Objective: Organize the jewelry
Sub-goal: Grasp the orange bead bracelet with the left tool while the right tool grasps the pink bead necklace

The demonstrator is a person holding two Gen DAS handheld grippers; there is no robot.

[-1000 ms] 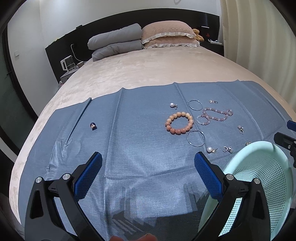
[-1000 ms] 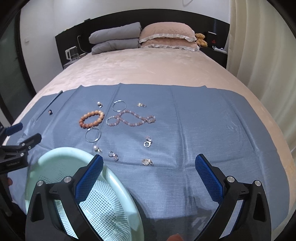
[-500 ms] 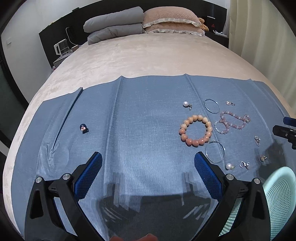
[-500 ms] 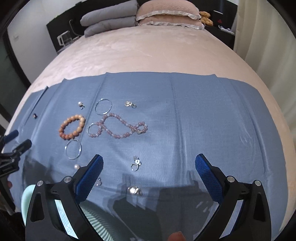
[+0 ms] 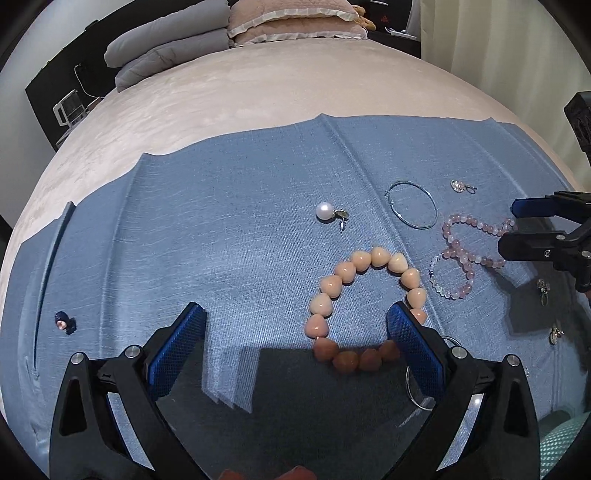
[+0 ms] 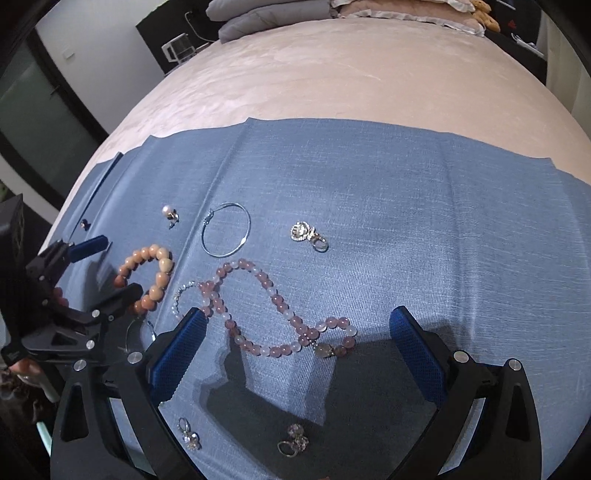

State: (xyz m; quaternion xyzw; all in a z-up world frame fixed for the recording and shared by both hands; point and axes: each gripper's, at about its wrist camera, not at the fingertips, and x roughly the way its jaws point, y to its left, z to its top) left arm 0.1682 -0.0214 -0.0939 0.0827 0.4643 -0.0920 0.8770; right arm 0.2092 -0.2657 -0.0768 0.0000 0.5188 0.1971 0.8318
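Observation:
Jewelry lies on a blue cloth [image 5: 221, 240] on the bed. My left gripper [image 5: 295, 332] is open low over the cloth, its right finger at the edge of an orange bead bracelet [image 5: 332, 291]. My right gripper [image 6: 295, 339] is open over a pink bead necklace [image 6: 258, 291], which also shows in the left wrist view [image 5: 461, 254]. The orange bracelet [image 6: 155, 273] and left gripper [image 6: 99, 269] show at the left of the right wrist view. A pearl earring [image 5: 327, 212], a silver hoop [image 5: 412, 203] and small silver earrings [image 6: 308, 234] lie around.
A mint green basket [image 5: 565, 439] shows at the lower right corner of the left wrist view. A small dark stud [image 5: 62, 323] lies far left on the cloth. A second hoop [image 5: 417, 387] lies under my left gripper's right finger. Pillows [image 5: 288, 18] sit at the bed's head.
Both grippers have moved forward and down toward the jewelry. The left one has come up to the orange bracelet, the right one over the pink necklace. The basket has slid almost out of view.

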